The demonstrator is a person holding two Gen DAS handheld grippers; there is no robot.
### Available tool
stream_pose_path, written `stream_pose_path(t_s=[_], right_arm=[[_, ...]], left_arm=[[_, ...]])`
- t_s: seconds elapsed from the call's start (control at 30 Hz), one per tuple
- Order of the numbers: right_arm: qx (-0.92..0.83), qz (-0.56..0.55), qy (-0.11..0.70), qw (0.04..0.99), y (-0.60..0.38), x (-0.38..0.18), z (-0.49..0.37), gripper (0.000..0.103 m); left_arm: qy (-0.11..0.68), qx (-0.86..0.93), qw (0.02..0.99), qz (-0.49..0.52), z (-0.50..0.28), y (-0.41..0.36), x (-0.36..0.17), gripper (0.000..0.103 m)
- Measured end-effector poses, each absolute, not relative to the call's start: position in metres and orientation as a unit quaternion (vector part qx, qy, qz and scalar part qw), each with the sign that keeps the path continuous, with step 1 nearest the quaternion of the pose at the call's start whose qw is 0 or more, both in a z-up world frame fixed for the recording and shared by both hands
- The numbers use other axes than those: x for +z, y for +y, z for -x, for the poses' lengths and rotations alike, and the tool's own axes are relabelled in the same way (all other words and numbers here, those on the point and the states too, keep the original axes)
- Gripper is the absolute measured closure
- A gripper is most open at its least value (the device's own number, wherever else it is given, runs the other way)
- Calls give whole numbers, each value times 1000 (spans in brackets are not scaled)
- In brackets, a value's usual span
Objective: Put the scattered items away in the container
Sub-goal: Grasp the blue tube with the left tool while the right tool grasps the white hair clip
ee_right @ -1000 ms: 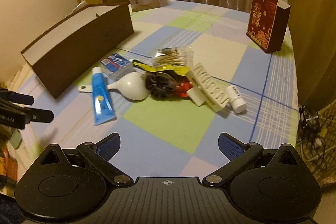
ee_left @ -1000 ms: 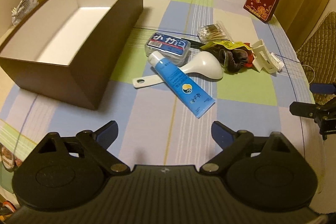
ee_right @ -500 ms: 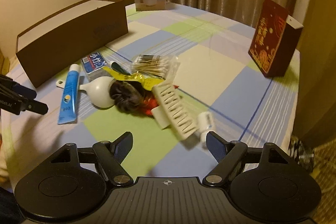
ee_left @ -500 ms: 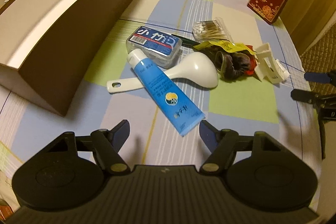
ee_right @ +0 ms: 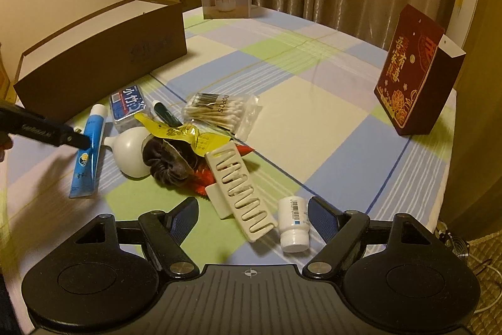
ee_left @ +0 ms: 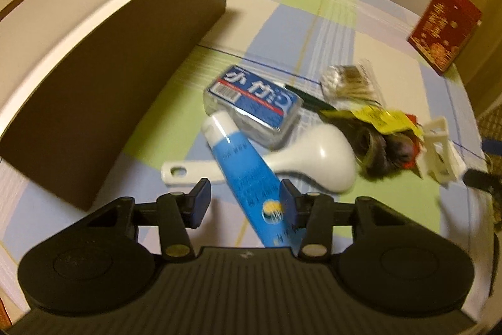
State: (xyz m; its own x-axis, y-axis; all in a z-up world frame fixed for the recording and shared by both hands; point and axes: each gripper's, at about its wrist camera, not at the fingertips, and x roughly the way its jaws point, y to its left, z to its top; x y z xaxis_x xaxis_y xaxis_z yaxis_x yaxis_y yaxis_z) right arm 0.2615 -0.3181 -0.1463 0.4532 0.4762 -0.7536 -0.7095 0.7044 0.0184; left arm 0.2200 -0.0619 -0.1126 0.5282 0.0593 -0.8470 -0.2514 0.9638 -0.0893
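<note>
Toothpaste tube (ee_left: 243,175) lies slantwise on the checked surface (ee_left: 345,30), its cap against a clear blue-labelled case (ee_left: 252,102) and its body across a white spoon (ee_left: 301,159). Left claw (ee_left: 241,203) straddles the tube's lower end, jaws just been closing with the tube between them, pads not yet pressing. Brown container (ee_left: 103,90) stands close by on the left. Over on the other side, right claw (ee_right: 252,217) hangs released above a white comb (ee_right: 240,190) and small white bottle (ee_right: 293,223).
</note>
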Motion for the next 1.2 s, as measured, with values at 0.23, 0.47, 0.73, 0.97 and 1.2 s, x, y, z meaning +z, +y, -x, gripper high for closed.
stream_pose_path(t_s=[0.23,0.47,0.73,0.97,1.2], right_arm=[[356,145,383,840,-317,-146,-266,20],[368,144,381,836,-314,-146,-262,20],[386,150,381,827,-312,-147,-260,20],[411,167,374,815,-301,-150,-266,20],[438,204,373,792,-289,-161,-282,45]], left_arm=[[473,110,870,86,-239,-60,-128,60],[475,87,871,95,-224,-55,-131,74],[508,72,854,86,-193,-46,-127,73],[509,81,852,88,-206,-42,-130,77],[518,55,852,60,-190,-55,-130,77]])
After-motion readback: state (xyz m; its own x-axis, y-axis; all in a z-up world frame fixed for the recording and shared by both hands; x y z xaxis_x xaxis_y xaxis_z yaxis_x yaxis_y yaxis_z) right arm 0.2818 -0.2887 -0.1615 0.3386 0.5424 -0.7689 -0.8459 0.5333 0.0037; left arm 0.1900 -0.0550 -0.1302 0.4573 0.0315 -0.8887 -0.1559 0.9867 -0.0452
